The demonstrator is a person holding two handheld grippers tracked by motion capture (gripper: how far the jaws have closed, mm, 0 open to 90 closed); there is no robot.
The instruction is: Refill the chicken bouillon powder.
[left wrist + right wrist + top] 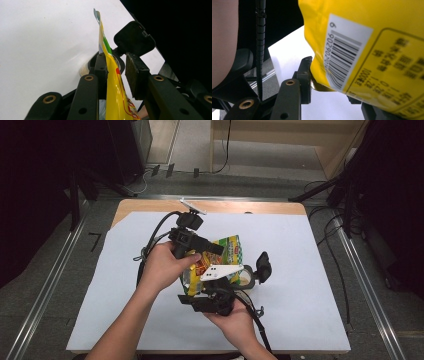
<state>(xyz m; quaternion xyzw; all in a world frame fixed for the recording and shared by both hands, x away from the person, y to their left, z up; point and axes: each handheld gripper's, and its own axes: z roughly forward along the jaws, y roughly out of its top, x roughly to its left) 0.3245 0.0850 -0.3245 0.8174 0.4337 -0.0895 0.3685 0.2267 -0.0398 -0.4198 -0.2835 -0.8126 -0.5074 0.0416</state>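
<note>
The yellow snack bag [216, 262] hangs above the white sheet [300, 270], caught between both grippers. In the left gripper view its thin edge [113, 82] runs up between the jaws, lying against the left-hand pad while the right-hand pad [136, 75] stands clear of it, so the left gripper [205, 245] is not clamping; the bag merely leans there. In the right gripper view the bag's lower corner [322, 75] sits between the jaws of the right gripper [212, 295], touching the visible pad; the other pad is hidden behind the bag, so a firm pinch cannot be confirmed. The slick film could slide out and drop onto the small round container [246, 279] with its black lid [263, 266] just beyond the jaws, tipping it.
</note>
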